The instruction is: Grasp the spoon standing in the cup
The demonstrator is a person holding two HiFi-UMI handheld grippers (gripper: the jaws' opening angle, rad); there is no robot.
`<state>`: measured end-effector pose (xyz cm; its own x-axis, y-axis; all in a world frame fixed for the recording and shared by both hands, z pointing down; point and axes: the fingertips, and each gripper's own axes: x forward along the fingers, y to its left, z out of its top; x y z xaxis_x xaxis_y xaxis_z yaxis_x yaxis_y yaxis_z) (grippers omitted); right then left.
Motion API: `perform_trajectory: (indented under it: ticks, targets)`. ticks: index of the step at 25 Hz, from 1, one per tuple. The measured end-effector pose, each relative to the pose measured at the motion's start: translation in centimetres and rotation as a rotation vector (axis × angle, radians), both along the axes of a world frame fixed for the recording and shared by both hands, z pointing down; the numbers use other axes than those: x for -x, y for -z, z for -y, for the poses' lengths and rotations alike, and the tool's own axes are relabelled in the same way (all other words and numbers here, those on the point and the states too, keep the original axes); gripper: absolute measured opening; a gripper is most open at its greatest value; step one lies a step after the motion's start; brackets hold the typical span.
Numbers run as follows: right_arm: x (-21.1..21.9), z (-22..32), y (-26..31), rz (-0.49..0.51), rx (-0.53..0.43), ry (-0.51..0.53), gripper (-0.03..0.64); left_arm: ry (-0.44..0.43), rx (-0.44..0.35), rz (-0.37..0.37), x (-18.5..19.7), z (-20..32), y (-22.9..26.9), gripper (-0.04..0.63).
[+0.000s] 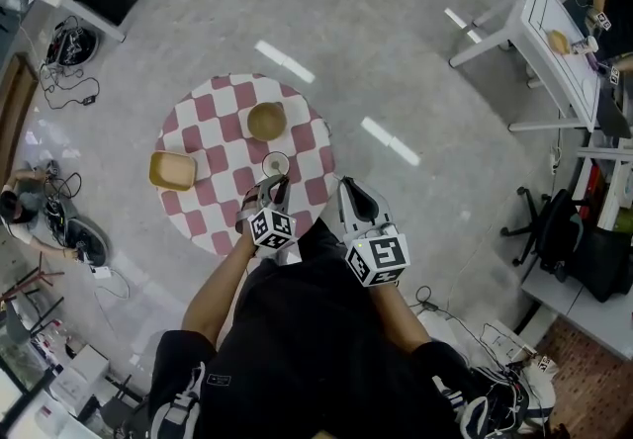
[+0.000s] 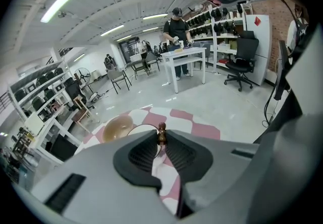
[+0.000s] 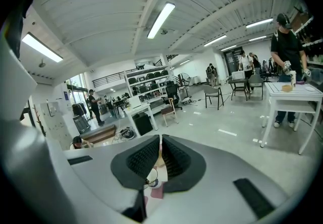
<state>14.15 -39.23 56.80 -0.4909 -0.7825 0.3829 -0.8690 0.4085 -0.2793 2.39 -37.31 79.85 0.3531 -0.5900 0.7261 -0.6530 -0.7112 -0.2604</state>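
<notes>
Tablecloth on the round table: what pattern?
The tablecloth is a dusty red and white checkerboard. It shows best in the head view.

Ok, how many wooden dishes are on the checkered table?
2: a round bowl beyond the white cup, and a squarish dish at the table's left. The near edge is partly covered.

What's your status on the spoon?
Left gripper shut on spoon, standing in cup. Right gripper shut, empty. Nothing blocking.

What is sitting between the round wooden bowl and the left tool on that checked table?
The white cup, spoon standing in it, sits between the round wooden bowl and the left tool, as the head view shows.
</notes>
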Motion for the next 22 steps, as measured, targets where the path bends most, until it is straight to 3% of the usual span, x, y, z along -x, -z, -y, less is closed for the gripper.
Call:
perform_trajectory:
  ticks: [4, 11, 14, 22]
  targets:
    - [0.5, -0.7, 0.2, -0.002, -0.01, 0.01, 0.037, 0.028, -0.035, -0.042, 0.3, -0.1, 1.7, 0.052]
    - [2.6, -3.1, 1.8, -0.016, -0.068, 0.016, 0.037, 0.115, -0.141, -0.224, 1.6, -1.3, 8.4, 0.051]
    - [3.8, -5.1, 2.9, -0.024, -0.095, 0.013, 0.037, 0.162, -0.158, -0.321, 3.1, -3.2, 11.6, 0.051]
    - [8.3, -12.1, 5.6, -0.048, -0.179, -0.011, 0.037, 0.217, -0.314, -0.512, 8.7, -11.0, 22.2, 0.051]
